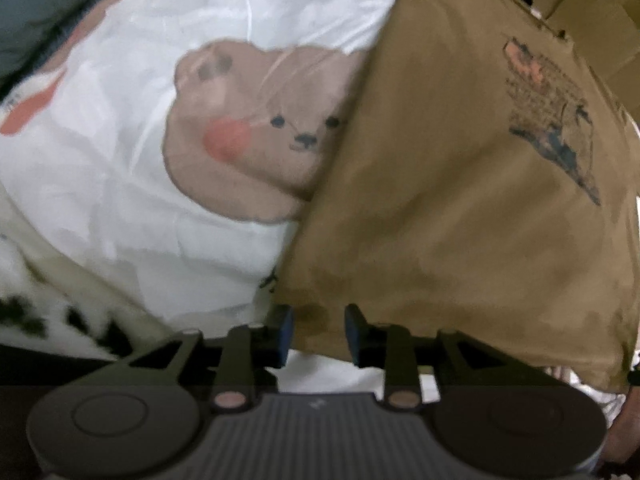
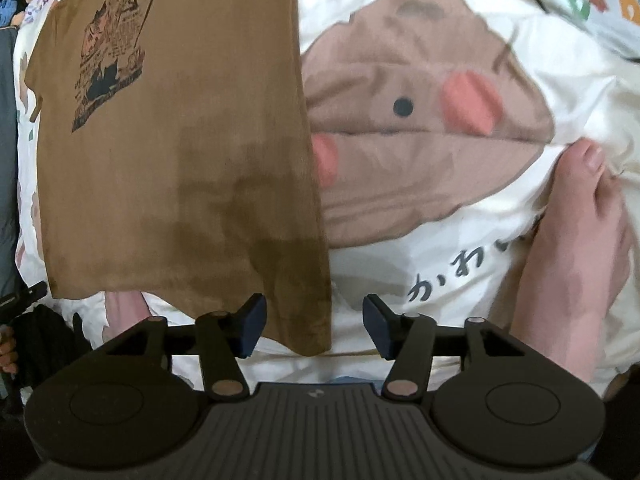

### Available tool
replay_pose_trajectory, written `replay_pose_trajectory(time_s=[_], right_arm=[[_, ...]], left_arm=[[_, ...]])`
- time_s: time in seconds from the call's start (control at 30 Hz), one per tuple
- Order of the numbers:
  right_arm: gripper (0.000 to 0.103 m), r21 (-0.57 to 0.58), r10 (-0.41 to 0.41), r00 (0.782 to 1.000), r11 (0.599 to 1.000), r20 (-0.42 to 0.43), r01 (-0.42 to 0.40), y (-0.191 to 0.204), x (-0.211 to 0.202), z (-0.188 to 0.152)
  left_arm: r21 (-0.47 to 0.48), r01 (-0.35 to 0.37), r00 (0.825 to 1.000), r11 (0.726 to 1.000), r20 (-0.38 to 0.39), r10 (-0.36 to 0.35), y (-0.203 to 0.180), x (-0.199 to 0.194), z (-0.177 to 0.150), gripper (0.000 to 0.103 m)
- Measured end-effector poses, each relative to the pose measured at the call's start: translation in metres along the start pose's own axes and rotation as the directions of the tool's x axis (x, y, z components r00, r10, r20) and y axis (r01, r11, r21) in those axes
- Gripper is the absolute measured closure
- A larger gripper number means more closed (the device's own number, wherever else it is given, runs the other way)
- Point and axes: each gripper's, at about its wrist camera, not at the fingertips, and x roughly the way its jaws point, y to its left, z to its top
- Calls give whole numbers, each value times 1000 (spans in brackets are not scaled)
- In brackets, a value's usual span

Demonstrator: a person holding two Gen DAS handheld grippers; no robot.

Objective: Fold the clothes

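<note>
Bedding first: white cotton bedsheet with a large brown cartoon bear print (image 2: 420,92) is covering the whole work surface, black Japanese lettering (image 2: 440,280) printed below the bear. Tan-brown T-shirt with a dark graphic print (image 2: 168,140) is lying flat on that sheet, folded into a long panel, its straight edge overlapping the bear's face. In the left wrist view the same shirt (image 1: 460,180) is filling the right side, bear (image 1: 248,128) to its left. Bare foot of the person (image 2: 576,240) is resting on the sheet, well right of the shirt. Left gripper (image 1: 318,334) is sitting with pads apart, the shirt's bottom corner between them, not pinched. Right gripper (image 2: 314,328) is likewise standing apart, the shirt's other bottom corner between the pads, not clamped.
</note>
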Motion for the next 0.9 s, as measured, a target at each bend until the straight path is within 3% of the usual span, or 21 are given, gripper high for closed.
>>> replay_pose_trajectory(time_s=[0.07, 0.13, 0.17, 0.2, 0.27, 0.3, 0.47, 0.7, 0.77, 0.9], right_arm=[[73, -20, 2, 1000, 1000, -15, -3, 1, 2, -4], [79, -47, -2, 999, 999, -38, 0, 4, 5, -7], [85, -55, -4, 999, 998, -40, 2, 4, 5, -6], [88, -64, -6, 999, 998, -42, 4, 5, 5, -6], [93, -86, -29, 999, 996, -19, 27, 5, 0, -5], [95, -94, -41, 999, 995, -5, 40, 5, -3, -5], [96, -157, -64, 998, 986, -16, 61, 13, -6, -7], [96, -179, -87, 996, 980, -9, 84, 17, -15, -3], [96, -185, -91, 996, 979, -10, 87, 20, -16, -2], [97, -191, -122, 992, 975, -10, 118, 17, -13, 0]], left_arm=[[-10, -2, 1000, 1000, -26, 2, -2, 9, -1, 61], [-9, -13, 999, 1000, -41, 13, -4, 16, -2, 62], [-10, -17, 999, 1000, -44, 16, -5, 16, -1, 68], [-12, -17, 999, 1000, -47, 17, -5, 16, -1, 87], [-11, -15, 999, 1000, -52, 14, -5, 13, 1, 99], [-2, -14, 999, 1000, -49, 14, -5, 9, 1, 101], [47, -3, 1000, 999, -29, 4, -7, -16, -2, 101], [39, 20, 1000, 999, 10, -20, -1, -50, -3, 101], [23, 17, 1000, 1000, 14, -18, 0, -46, -4, 101], [-20, 5, 1000, 1000, 4, -5, 8, -21, 2, 93]])
